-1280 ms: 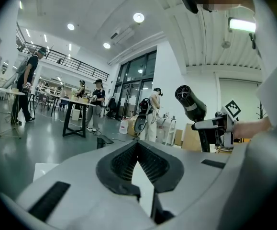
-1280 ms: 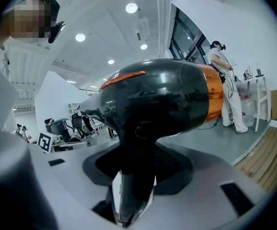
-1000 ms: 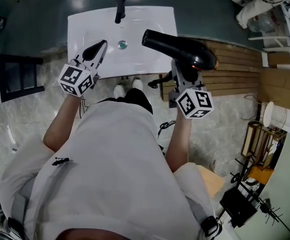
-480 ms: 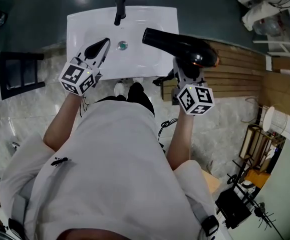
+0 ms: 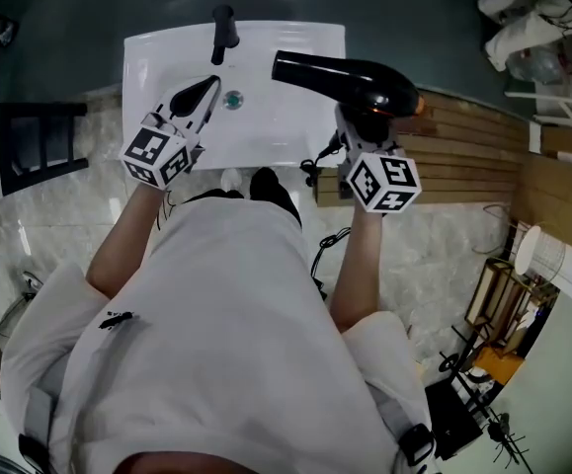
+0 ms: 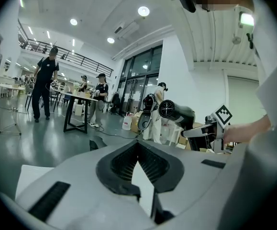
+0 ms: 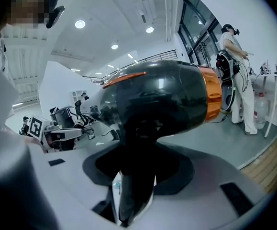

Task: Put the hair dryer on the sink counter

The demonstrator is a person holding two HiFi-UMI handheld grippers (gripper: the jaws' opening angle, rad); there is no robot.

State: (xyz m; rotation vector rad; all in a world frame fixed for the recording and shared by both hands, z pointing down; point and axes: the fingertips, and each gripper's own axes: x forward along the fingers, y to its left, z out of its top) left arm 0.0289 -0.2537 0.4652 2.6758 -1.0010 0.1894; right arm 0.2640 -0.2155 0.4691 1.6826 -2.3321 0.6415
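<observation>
Right gripper (image 5: 360, 131): jaws clamped on the handle of the hair dryer (image 5: 350, 82). I see the dryer held in the air over the right edge of the white sink (image 5: 286, 136), nozzle pointing left, just right of the faucet (image 5: 223, 28). Left gripper (image 5: 199, 95): over the basin, jaws together, nothing between them.
</observation>
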